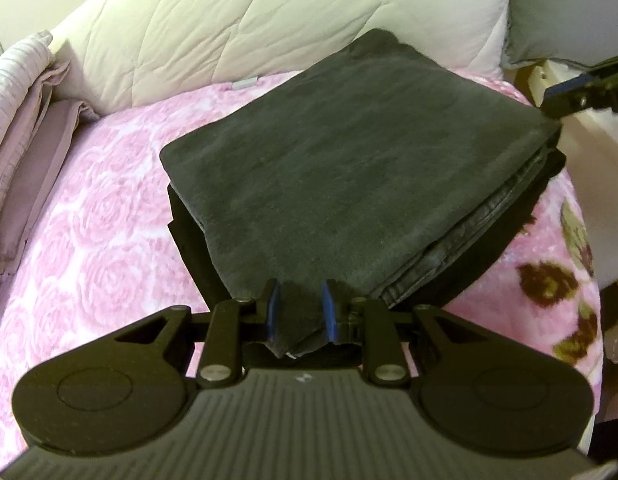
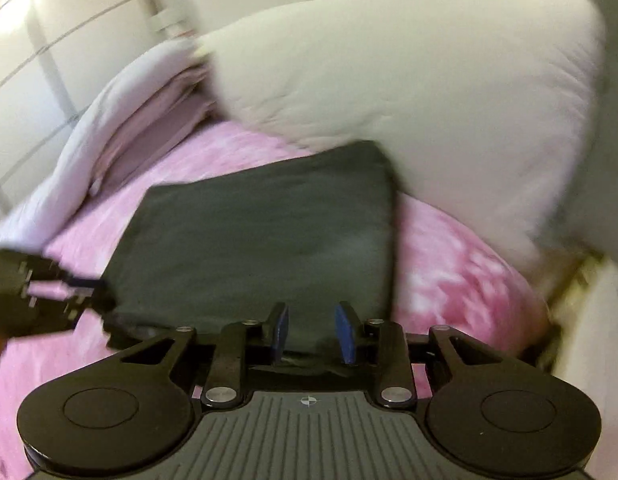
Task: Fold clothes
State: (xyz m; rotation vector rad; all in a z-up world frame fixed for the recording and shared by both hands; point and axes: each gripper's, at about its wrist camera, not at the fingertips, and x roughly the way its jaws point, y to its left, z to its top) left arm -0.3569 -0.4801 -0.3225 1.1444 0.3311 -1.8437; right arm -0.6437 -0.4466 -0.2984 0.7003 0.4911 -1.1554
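A folded dark grey garment point(image 1: 329, 152) lies flat on the pink rose-patterned blanket point(image 1: 101, 200), with a black layer point(image 1: 181, 216) showing beneath its edges. My left gripper point(image 1: 301, 312) is shut on the garment's near corner, and cloth fills the gap between its blue pads point(image 1: 274, 312). In the right wrist view, which is blurred, the garment point(image 2: 261, 232) reaches in between the fingers of my right gripper point(image 2: 313, 332); whether the pads press on it is unclear. Seen from the left wrist, the right gripper point(image 1: 557, 100) sits at the garment's far right corner. The left gripper point(image 2: 85, 284) shows at the garment's left corner.
A white quilted duvet point(image 1: 269, 20) is heaped behind the garment. Folded pale pink bedding point(image 1: 21, 100) lies at the left. A grey pillow point(image 1: 557, 12) sits at the back right, beside the bed's right edge. White cupboard doors point(image 2: 49, 40) stand beyond the bed.
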